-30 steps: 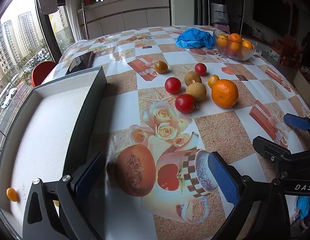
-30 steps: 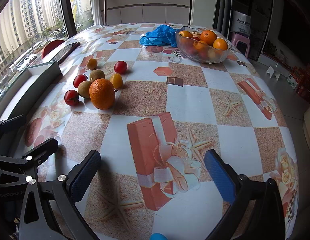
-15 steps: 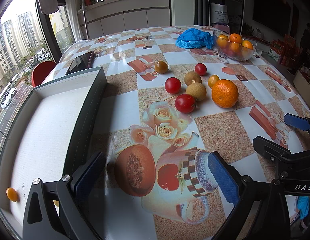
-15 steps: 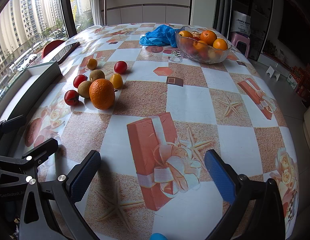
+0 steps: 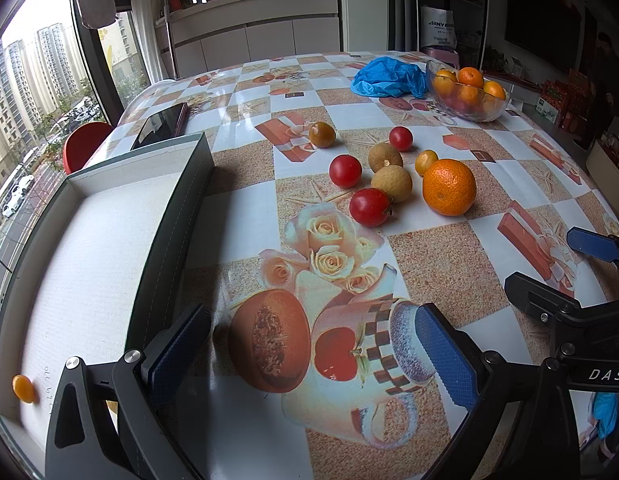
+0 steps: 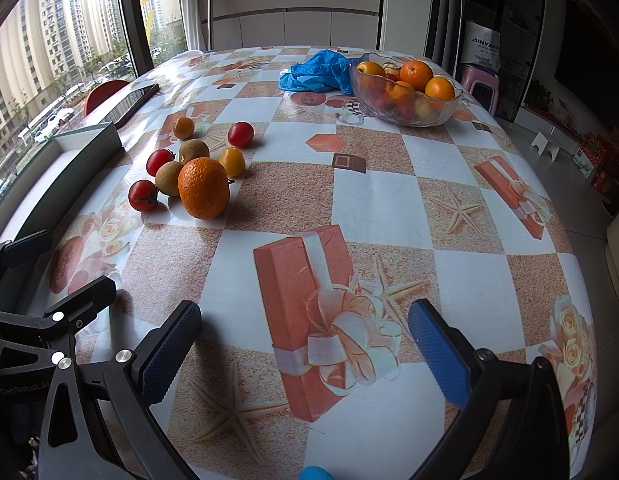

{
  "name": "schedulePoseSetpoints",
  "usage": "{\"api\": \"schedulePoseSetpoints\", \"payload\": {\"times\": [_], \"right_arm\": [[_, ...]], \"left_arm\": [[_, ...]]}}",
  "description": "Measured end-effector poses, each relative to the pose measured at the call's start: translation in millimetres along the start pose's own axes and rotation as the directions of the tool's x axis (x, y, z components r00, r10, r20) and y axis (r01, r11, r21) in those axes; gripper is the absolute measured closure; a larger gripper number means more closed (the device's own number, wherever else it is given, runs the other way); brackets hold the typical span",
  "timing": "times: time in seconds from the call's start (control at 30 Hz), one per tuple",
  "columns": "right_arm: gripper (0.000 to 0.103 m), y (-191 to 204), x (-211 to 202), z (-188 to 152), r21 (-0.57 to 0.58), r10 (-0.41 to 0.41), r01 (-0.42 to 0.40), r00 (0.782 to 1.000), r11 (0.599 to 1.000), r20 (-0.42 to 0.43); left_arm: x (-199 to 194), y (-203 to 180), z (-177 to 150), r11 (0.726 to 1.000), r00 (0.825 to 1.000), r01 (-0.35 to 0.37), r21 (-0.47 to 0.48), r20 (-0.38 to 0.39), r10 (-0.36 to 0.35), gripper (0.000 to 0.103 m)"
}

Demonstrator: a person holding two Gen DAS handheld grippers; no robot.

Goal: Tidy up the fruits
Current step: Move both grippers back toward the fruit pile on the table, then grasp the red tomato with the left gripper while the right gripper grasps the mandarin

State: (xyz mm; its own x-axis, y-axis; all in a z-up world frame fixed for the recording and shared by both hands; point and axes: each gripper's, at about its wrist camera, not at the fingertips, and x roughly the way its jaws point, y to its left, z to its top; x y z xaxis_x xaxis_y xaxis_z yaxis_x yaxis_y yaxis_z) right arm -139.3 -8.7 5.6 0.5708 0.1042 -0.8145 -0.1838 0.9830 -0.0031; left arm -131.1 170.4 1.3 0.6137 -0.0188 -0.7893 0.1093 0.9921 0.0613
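Left gripper [image 5: 309, 344] low over the near edge of the table [image 5: 237, 220], blue pads spread wide, nothing between them. Right gripper [image 6: 305, 340] likewise at the near edge, gaping wide and empty, over a printed gift box on the cloth.

Loose fruit clustered toward the table's middle, left of centre: large orange [image 5: 449, 187] at the cluster's right, just beside a brown round fruit [image 5: 392, 183] and a small yellow-orange fruit [image 5: 426, 162]; three red tomatoes, nearest one [image 5: 370, 207] touching the brown fruit, another [image 5: 345, 171] behind it, the third [image 5: 400, 138] farther back; second brown fruit [image 5: 385, 157] between them; darker orange fruit [image 5: 322, 134] apart toward the far side.

Shallow grey box [image 5: 169, 216] along the left edge, one small orange fruit [image 5: 23, 389] in its near corner.

Glass bowl [image 6: 403, 110] of oranges near the far right corner, blue crumpled plastic [image 6: 317, 76] touching it. Dark phone [image 5: 161, 126] behind the box
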Motion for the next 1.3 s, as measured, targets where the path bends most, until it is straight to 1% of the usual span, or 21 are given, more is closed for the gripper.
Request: {"api": "schedulePoseSetpoints", "payload": {"times": [0.47,0.6,0.7,0.77,0.83,0.9,0.93,1.0,1.03,1.07,1.13,1.17,1.2,1.3], "right_arm": [[0.000,0.3,0.4,0.0,-0.001,0.000,0.000,1.000,1.000,-0.001],[0.000,0.3,1.1,2.4,-0.004,-0.002,0.002,1.000,1.000,-0.018],[0.000,0.2,6.7,12.5,0.004,-0.001,0.002,0.999,1.000,-0.043],[0.000,2.0,11.3,22.1,0.017,0.022,-0.021,0.998,1.000,-0.050],[0.001,4.9,14.0,32.6,0.041,0.082,-0.081,0.996,0.996,-0.044],[0.003,12.5,16.1,42.7,0.044,0.119,-0.117,0.992,0.992,-0.040],[0.009,17.3,17.1,47.3,0.034,0.131,-0.130,0.991,0.991,-0.035],[0.016,27.1,20.1,55.6,0.011,0.154,-0.154,0.988,0.988,-0.031],[0.023,31.1,22.4,58.7,0.001,0.165,-0.165,0.986,0.986,-0.031],[0.027,34.6,25.5,61.3,-0.008,0.175,-0.175,0.984,0.985,-0.037],[0.049,37.5,30.8,64.0,-0.012,0.182,-0.183,0.982,0.983,-0.048],[0.056,36.0,30.6,64.4,-0.010,0.188,-0.188,0.981,0.982,-0.043],[0.065,33.0,29.4,64.3,0.003,0.203,-0.204,0.978,0.979,-0.041],[0.065,17.0,21.3,60.5,0.040,0.201,-0.200,0.980,0.979,-0.012]], "left_arm": [[0.0,0.0,-0.1,1.000,1.000,0.000,0.000,0.001,0.000,0.000],[-0.1,0.2,-0.3,1.000,1.000,0.000,-0.001,0.001,0.000,0.000],[-0.2,0.1,-0.3,1.000,1.000,0.000,0.000,0.001,0.000,0.000],[0.0,0.0,-0.6,1.000,1.000,0.000,0.000,0.000,0.000,0.000],[0.3,0.9,0.6,1.000,1.000,0.002,0.001,-0.002,-0.002,0.000],[0.7,1.4,1.7,1.000,1.000,0.005,0.001,-0.005,-0.005,0.000],[1.1,1.3,2.5,1.000,1.000,0.008,0.002,-0.007,-0.008,0.000],[2.5,0.8,4.7,1.000,1.000,0.012,0.002,-0.017,-0.012,0.000],[3.3,0.4,6.2,1.000,1.000,0.013,0.000,-0.024,-0.013,0.000],[4.3,0.1,7.8,1.000,0.999,0.013,-0.003,-0.032,-0.013,0.000],[7.2,-0.7,11.5,1.000,0.999,0.016,-0.010,-0.048,-0.016,0.000],[9.0,-1.3,13.6,1.000,0.998,0.018,-0.013,-0.056,-0.019,0.000],[10.3,-1.6,15.8,1.000,0.998,0.018,-0.015,-0.062,-0.019,0.000],[13.9,-4.7,21.7,1.000,0.998,0.005,-0.009,-0.069,-0.006,0.000]]}}
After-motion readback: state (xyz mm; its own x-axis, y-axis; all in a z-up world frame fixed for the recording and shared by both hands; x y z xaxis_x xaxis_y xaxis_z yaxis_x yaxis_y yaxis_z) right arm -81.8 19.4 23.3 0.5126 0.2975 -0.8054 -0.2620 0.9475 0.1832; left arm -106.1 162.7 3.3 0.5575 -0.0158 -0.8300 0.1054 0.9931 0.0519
